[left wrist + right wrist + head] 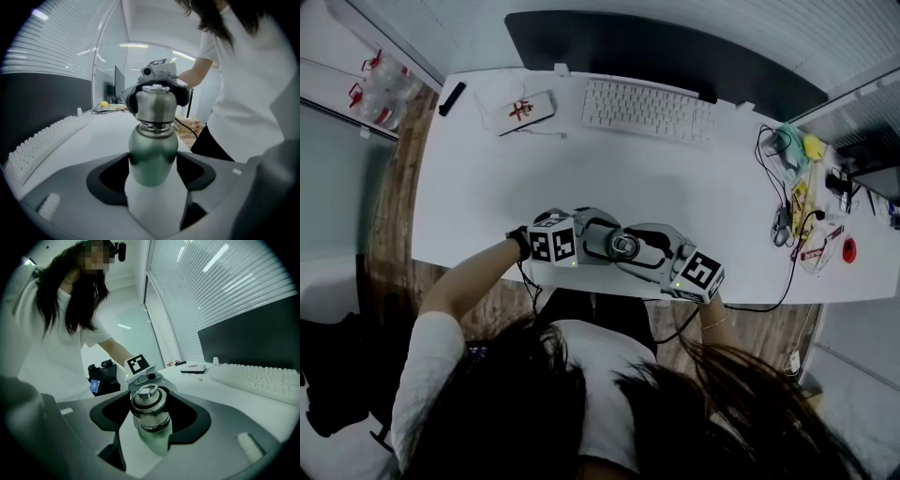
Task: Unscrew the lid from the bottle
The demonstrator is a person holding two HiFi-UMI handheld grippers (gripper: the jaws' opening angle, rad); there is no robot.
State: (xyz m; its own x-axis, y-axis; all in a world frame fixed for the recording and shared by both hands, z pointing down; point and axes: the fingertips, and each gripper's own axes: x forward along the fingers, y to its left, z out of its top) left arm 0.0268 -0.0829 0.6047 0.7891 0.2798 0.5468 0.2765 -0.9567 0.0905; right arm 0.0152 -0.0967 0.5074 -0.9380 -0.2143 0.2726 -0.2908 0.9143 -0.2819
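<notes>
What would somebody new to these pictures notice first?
The green bottle stands out first, held between two grippers at the near edge of the white desk. The left gripper is closed on its body and the right gripper on its metal lid. Beyond them, a white keyboard lies on the far side of the desk in front of a dark monitor.

Left hand-held gripper holds bottle, right hand-held gripper holds lid
</notes>
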